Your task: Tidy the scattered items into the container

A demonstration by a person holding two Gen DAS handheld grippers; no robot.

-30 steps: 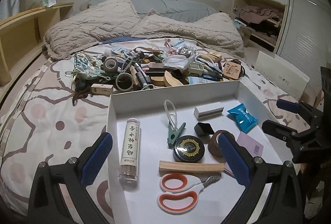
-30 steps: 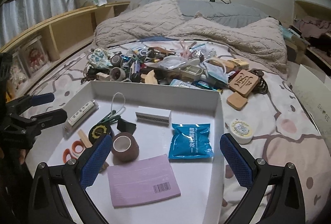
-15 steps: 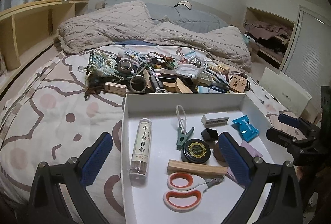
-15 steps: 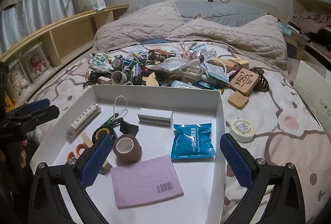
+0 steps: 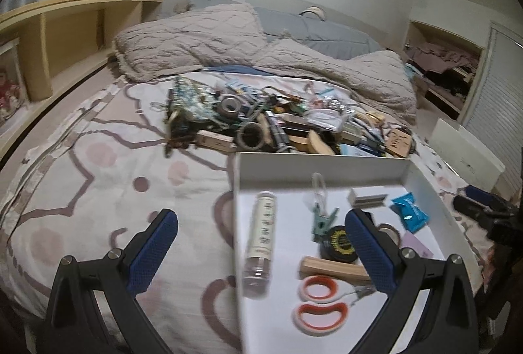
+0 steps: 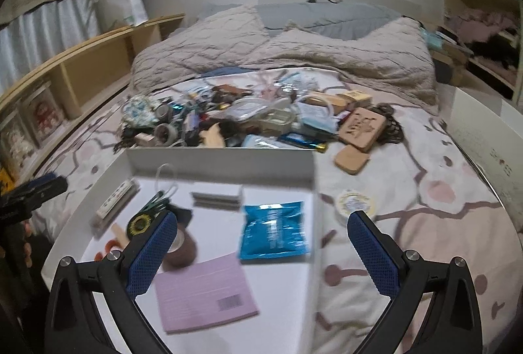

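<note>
Hovering over the bed (image 5: 81,190), the left gripper (image 5: 261,243) and right gripper (image 6: 261,243) are both holding their jaws wide open and empty. A white tray (image 5: 323,162) is lying near the bed's foot edge, holding scissors (image 5: 318,305), a labelled tube (image 5: 261,236) and a blue packet (image 6: 274,231). Scattered clutter (image 6: 235,122) is lying heaped just beyond its far wall, mid-bed.

A shallow white tray (image 5: 322,159) lies flat on the bed, holding orange-handled scissors (image 5: 318,305), a clear tube (image 5: 260,236), a blue packet (image 6: 274,231) and a lilac card (image 6: 204,292). Beyond its 12 o'clock wall sprawls a jumbled pile (image 6: 248,117) of loose items.
</note>
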